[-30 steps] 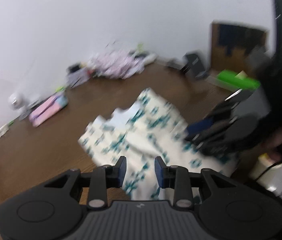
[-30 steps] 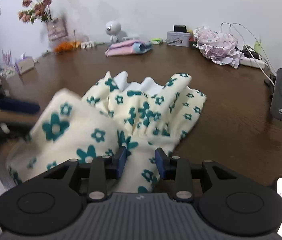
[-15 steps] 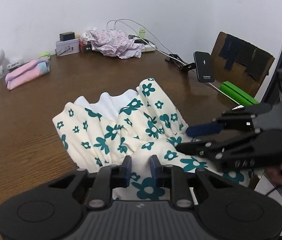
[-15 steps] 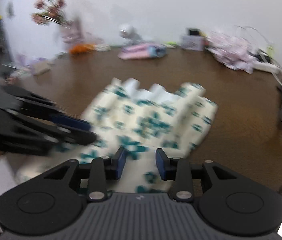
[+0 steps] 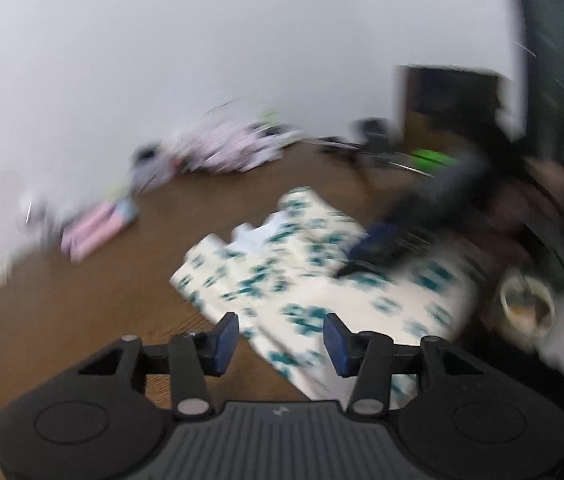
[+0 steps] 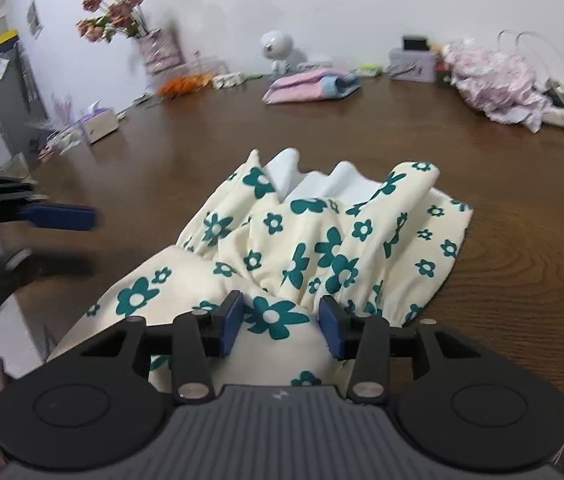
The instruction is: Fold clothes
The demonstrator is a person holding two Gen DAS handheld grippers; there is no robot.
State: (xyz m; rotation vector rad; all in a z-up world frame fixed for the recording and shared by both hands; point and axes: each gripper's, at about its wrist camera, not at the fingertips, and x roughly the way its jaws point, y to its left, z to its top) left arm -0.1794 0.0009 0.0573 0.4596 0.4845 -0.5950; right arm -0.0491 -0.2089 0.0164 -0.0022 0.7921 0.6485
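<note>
1. where the right wrist view begins, the right claw (image 6: 280, 322) hangs low over the near end of the flowered garment (image 6: 322, 236), its blue pads standing apart with a fold of cloth lying between them; the pads do not press on it, so the claw is released.
2. the garment, cream with teal flowers and a white lining showing at its far edge, lies bunched on the brown wooden surface (image 6: 502, 288), its near end running over the near edge.
3. in the blurred left wrist view the left claw (image 5: 281, 338) is opening, pads wide apart above the near corner of the garment (image 5: 302, 280), gripping nothing.
4. the left claw shows again at the left edge of the right wrist view (image 6: 58, 216), just beside the garment and clear of it.
5. farther back lie a pink and blue folded cloth (image 6: 310, 86) and a crumpled pink floral heap (image 6: 494, 84).
6. along the far wall stand a small white round figure (image 6: 276, 50), a grey tin (image 6: 412, 64) and a vase of dried flowers (image 6: 118, 20).
</note>
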